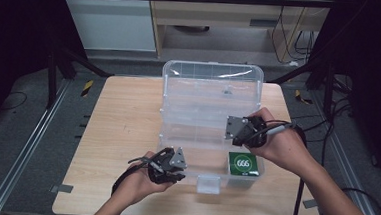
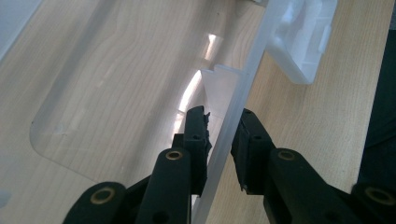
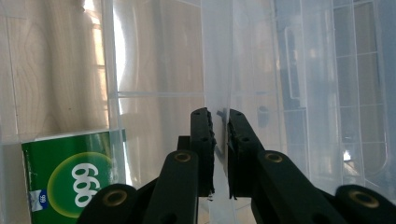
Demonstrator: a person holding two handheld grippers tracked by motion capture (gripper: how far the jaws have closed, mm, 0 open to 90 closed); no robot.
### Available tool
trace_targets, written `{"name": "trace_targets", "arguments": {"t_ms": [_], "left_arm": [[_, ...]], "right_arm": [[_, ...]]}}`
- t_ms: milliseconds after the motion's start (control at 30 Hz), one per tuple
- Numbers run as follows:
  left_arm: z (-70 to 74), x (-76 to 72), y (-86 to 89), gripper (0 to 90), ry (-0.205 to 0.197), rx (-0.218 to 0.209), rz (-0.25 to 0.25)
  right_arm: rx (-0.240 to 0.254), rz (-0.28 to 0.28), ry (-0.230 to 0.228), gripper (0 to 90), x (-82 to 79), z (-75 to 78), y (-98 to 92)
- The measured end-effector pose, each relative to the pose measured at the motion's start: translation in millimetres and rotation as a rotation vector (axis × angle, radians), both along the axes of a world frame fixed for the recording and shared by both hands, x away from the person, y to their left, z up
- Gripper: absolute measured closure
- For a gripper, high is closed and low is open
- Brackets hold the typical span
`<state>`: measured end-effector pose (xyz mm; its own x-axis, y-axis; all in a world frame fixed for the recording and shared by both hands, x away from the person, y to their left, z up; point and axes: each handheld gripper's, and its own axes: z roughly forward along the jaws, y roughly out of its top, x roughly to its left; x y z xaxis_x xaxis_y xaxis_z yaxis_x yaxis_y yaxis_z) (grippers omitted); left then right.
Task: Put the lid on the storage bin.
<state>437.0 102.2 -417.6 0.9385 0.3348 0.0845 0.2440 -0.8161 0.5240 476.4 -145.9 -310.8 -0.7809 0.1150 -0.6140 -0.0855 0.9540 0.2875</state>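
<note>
Wooden tabletop (image 1: 122,133): one clear plastic box (image 1: 198,115), lid up, green "666" packet (image 1: 245,164) in its near right corner. My left tongs (image 2: 223,137) pinch the front wall; my right tongs (image 3: 219,140) pinch the right wall.

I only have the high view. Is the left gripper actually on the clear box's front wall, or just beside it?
Observer: It is on it. The left gripper straddles the front wall of the clear box, with one finger inside and one outside.
Operator: And the right?
Observer: The right gripper has its fingers closed on a clear upright panel of the box.
Operator: Is the green pack in its way?
Observer: No. The green pack sits off to the side of those fingers, not between them.
</note>
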Motion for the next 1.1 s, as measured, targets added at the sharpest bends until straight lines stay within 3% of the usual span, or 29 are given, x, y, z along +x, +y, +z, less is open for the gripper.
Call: {"name": "trace_targets", "arguments": {"t_ms": [267,300,567,700,1100], "left_arm": [[-0.4,-0.8,0.0,75.9,-0.002,-0.003,0.006],[0.3,1.5,0.2,75.9,-0.02,0.006,-0.021],[0.2,1.3,0.2,75.8,-0.023,0.006,-0.022],[-0.8,-1.2,-0.2,75.7,-0.004,-0.007,0.008],[-0.3,0.7,0.6,75.4,-0.027,0.004,-0.023]], "right_arm": [[0.017,0.005,-0.013,82.6,-4.9,-2.3,-1.2],[0.02,0.009,-0.013,82.5,-5.2,-2.6,-1.7],[0.029,0.01,-0.014,82.3,-10.7,-4.5,-3.0],[0.033,0.014,-0.018,82.2,-13.4,-5.7,-3.8],[0.032,0.024,-0.016,81.8,-23.4,-9.4,-5.2]]}}
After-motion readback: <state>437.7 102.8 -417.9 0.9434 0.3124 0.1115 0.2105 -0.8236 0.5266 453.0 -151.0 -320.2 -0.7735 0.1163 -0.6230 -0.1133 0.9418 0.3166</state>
